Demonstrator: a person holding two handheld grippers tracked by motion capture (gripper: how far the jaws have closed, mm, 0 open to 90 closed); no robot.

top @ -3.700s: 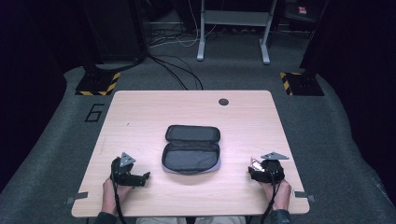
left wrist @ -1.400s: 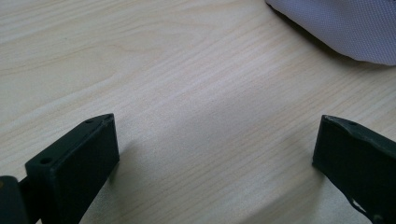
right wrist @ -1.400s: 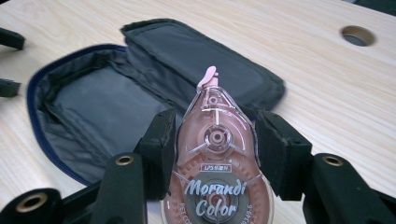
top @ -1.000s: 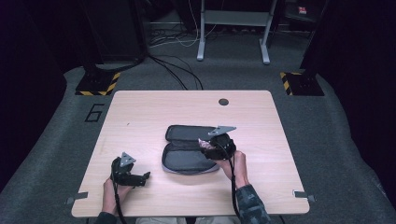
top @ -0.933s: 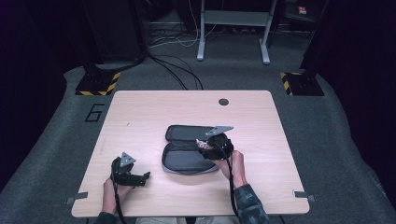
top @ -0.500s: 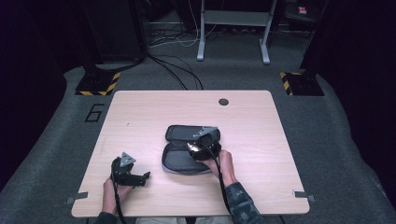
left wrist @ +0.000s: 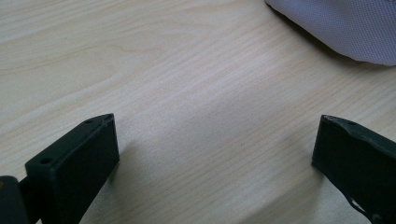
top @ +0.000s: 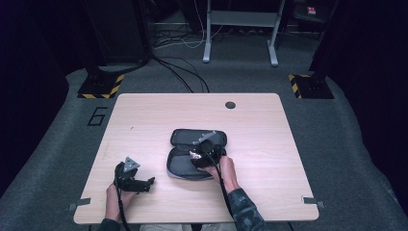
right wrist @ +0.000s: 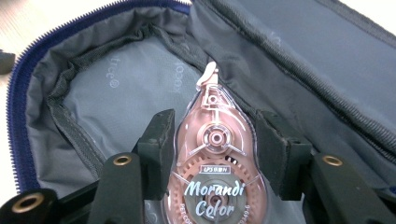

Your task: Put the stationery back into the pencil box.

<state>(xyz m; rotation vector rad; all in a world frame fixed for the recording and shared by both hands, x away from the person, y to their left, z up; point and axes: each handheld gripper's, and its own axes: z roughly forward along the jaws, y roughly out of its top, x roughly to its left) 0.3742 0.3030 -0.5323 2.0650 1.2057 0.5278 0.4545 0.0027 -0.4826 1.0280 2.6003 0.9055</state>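
Note:
A dark grey pencil case [top: 183, 166] with a blue zipper lies unzipped at the middle of the wooden table [top: 269, 139]. Its lid [top: 211, 135] is folded away from me. My right gripper [top: 195, 155] hovers over the case's near half, shut on a pink correction tape roller. In the right gripper view the roller [right wrist: 215, 163], printed "Morandi Color", sits between the jaws with its tip pointing into the grey lining [right wrist: 116, 84]. My left gripper [top: 146, 183] rests open near the table's front left. Its jaws [left wrist: 215, 154] stand wide apart over bare wood, beside a corner of the case [left wrist: 345, 23].
A round cable hole [top: 230, 104] sits near the table's far edge. Beyond the table, on the grey carpet, are cables [top: 178, 72], a metal stand's legs [top: 240, 38] and two hazard-striped bases [top: 101, 86].
My right gripper has come from the table's front right to the case with the roller, drifting left and lower over the open half in the last second. The left gripper has stayed put.

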